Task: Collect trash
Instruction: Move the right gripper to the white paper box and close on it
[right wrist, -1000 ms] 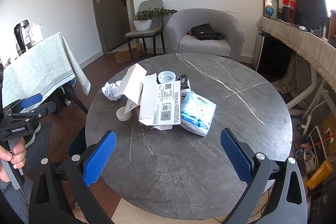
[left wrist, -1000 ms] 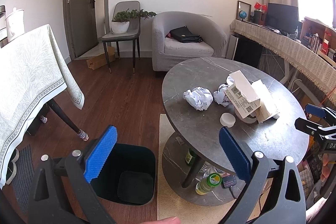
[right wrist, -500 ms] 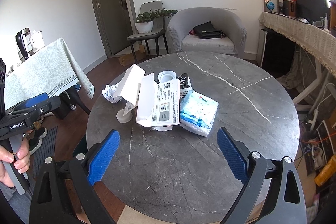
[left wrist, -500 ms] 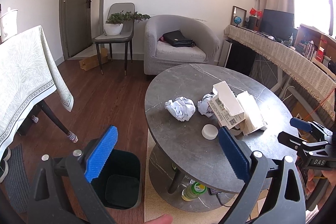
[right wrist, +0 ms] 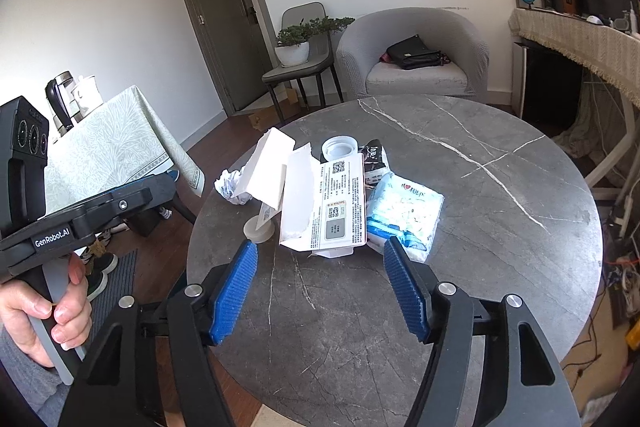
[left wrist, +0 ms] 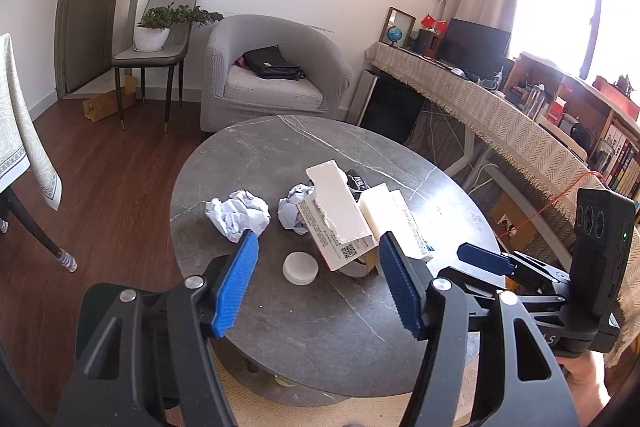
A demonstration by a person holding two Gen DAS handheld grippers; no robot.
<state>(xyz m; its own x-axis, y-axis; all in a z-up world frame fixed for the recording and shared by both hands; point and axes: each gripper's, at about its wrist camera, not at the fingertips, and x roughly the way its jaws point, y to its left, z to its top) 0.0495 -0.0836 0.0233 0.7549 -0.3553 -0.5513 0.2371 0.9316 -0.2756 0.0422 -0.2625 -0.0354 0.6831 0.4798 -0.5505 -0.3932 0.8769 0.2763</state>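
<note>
A round grey marble table [left wrist: 280, 311] holds the trash: two crumpled paper balls [left wrist: 238, 213] [left wrist: 294, 211], a torn white carton [left wrist: 338, 217] with printed codes, and a white round lid [left wrist: 300, 268]. In the right wrist view a blue-white tissue pack [right wrist: 404, 211], a black wrapper [right wrist: 374, 161] and a white ring cap [right wrist: 340, 148] lie beside the carton [right wrist: 320, 203]. My left gripper [left wrist: 317, 243] hovers over the table's near edge, its jaws closing on nothing. My right gripper [right wrist: 320, 245] hangs short of the carton, jaws also closing, with nothing between them.
A grey armchair [left wrist: 276, 67] with a black bag stands behind the table, and a chair with a potted plant [left wrist: 154, 31] beside it. A clothed table [right wrist: 108, 147] is at the left, a fringed sideboard [left wrist: 500, 111] at the right. A hand [right wrist: 44, 311] grips the left tool.
Both pairs of jaws have narrowed. The left gripper has swung right and over the table, so the dark bin on the floor has dropped out of its view. The right gripper has barely moved.
</note>
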